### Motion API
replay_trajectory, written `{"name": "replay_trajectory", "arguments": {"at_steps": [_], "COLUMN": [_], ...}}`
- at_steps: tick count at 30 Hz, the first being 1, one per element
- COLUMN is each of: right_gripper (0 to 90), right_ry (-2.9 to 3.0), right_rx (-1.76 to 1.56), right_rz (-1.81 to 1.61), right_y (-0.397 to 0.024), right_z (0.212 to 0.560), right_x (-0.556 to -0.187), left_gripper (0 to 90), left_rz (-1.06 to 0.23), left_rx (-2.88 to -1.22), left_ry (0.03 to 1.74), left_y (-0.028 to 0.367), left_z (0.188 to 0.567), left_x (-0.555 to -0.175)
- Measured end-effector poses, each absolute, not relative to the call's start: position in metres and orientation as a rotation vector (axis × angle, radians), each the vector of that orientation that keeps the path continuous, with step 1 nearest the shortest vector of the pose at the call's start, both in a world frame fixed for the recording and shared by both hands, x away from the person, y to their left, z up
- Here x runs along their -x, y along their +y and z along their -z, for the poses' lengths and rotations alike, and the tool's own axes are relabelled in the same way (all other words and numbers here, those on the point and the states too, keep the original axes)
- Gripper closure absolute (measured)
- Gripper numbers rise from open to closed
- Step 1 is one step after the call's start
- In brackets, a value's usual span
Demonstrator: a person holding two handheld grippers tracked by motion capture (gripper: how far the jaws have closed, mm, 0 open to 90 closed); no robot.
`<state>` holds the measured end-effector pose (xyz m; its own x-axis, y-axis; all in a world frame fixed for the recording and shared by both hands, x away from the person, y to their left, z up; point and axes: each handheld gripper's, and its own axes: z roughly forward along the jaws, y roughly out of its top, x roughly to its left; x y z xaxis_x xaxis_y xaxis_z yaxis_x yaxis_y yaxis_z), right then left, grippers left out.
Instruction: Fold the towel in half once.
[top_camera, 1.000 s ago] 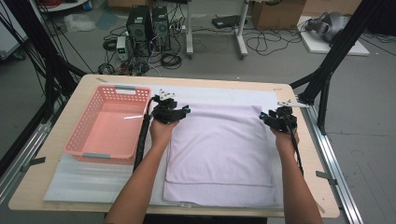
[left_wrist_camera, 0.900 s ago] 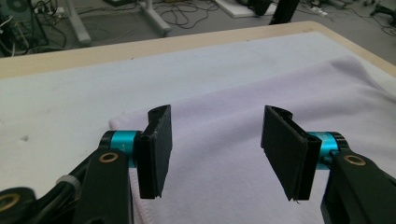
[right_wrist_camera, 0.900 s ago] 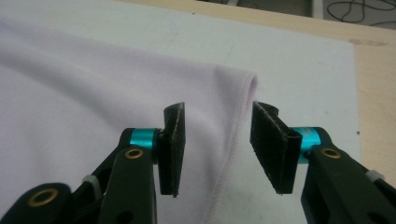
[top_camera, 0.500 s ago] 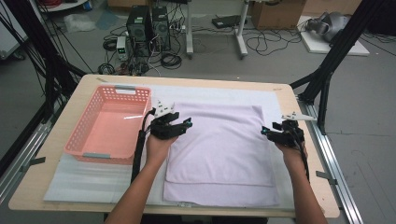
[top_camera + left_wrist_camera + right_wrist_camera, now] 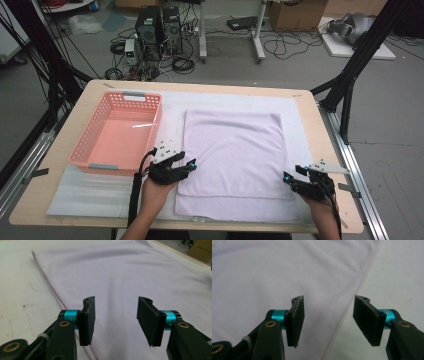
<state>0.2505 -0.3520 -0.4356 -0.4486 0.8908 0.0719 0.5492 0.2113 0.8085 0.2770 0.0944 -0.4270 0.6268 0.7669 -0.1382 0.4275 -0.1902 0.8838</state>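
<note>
A lavender towel [image 5: 232, 150] lies folded flat on the white mat, its upper layer ending short of the lower layer's near edge. My left gripper [image 5: 186, 166] hovers at the towel's near left edge, open; its jaws have just been closing, with nothing pinched between them. In the left gripper view the left gripper [image 5: 116, 301] looks along the towel [image 5: 130, 272] and its left border. My right gripper [image 5: 291, 179] is at the near right corner, open, its jaws having just been opening. The right gripper [image 5: 328, 300] straddles the towel's right edge [image 5: 352, 300] from above.
A pink plastic basket [image 5: 90, 127] stands empty on the left of the table, close to my left hand. The white mat [image 5: 95, 192] covers most of the wooden table [image 5: 40, 202]. Black frame posts rise at both sides.
Both hands have drawn back from the towel's far corners to its near edge. The left jaws stand narrower than before. The towel lies where it was.
</note>
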Motion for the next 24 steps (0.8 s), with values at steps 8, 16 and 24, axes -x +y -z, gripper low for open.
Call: {"name": "replay_trajectory", "arguments": {"at_steps": [8, 16, 24], "right_gripper": [45.3, 46.5, 52.5], "right_ry": [2.083, 2.078, 2.06], "right_rx": [-1.314, -1.308, -1.313], "right_rz": [-1.112, -1.116, -1.094], "right_y": [-0.353, -0.356, -0.361], "right_z": [0.434, 0.433, 0.43], "right_x": [-0.217, -0.197, -0.182], "left_gripper": [53.4, 49.4, 65.7], "left_rz": [-0.405, -0.383, -0.32], "left_rx": [-1.867, -1.859, -1.899], "left_ry": [0.928, 0.972, 0.953], "left_y": [0.101, 0.113, 0.12], "left_z": [0.43, 0.44, 0.444], "left_x": [-0.246, -0.238, -0.232]}}
